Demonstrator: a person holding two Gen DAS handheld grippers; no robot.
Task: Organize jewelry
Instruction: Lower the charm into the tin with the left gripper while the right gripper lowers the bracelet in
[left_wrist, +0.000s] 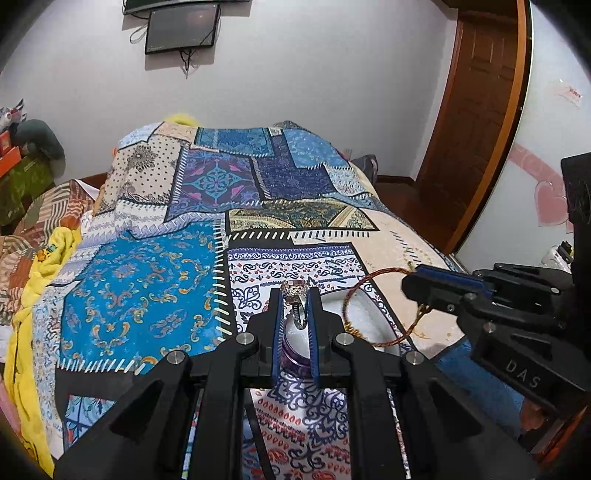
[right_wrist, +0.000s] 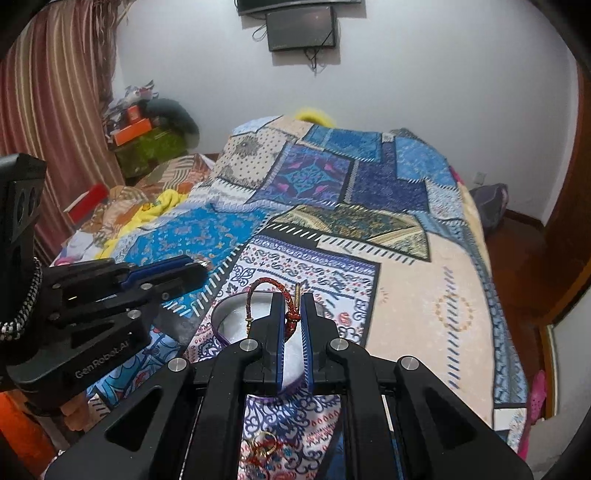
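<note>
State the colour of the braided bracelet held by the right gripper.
The bracelet is red with gold strands, clearest in the right wrist view, between the right gripper fingers.

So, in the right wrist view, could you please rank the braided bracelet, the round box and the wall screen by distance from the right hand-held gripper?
1. braided bracelet, pinched between the right hand-held gripper fingers.
2. round box, just beneath, slightly left.
3. wall screen, high on the far wall.

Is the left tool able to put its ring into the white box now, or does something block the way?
Probably yes: the left tool holds the ring above the open white box, but the right tool's bracelet hangs there too.
</note>
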